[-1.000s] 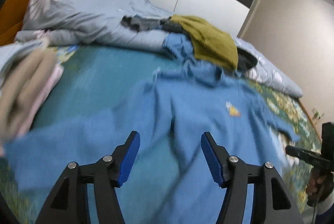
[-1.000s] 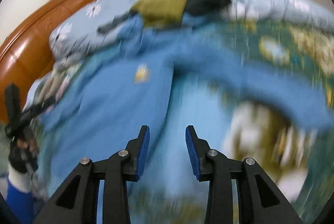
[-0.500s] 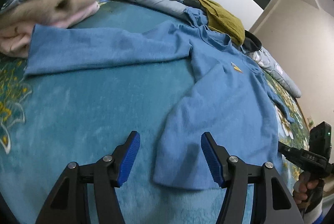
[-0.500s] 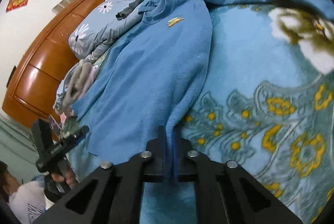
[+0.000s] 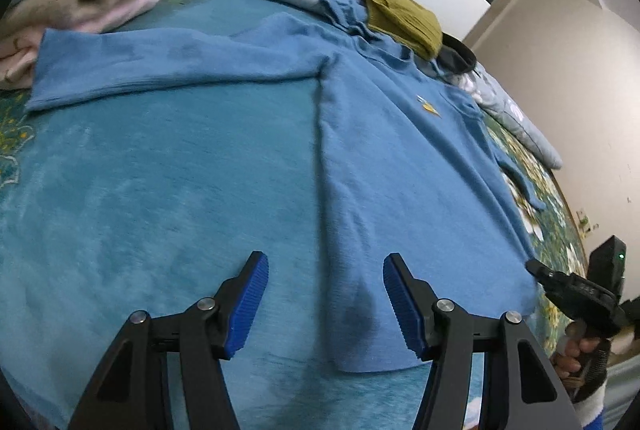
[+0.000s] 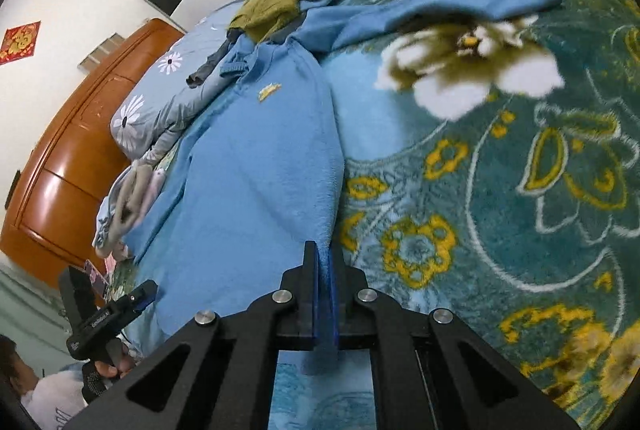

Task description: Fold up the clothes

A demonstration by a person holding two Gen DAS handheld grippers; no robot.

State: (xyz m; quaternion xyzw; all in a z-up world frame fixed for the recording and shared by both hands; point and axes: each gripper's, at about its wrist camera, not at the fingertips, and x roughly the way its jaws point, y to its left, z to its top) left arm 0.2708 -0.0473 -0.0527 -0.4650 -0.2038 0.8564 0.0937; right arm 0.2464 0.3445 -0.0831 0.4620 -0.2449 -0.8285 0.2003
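Blue sweater (image 5: 400, 157) long axis run 12–6 o'clock; hem corner at 1 o'clock of wide-open, empty left gripper (image 5: 326, 304). Opposite hem corner pinched by closed right gripper (image 6: 324, 294).

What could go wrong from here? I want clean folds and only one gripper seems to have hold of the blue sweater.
The right gripper is shut on the blue sweater at one hem corner, while the left gripper is open over the other; pulling now would probably skew the hem. The collar lies against the olive garment, which could drag along. The far sleeve lies bunched and may fold crooked.
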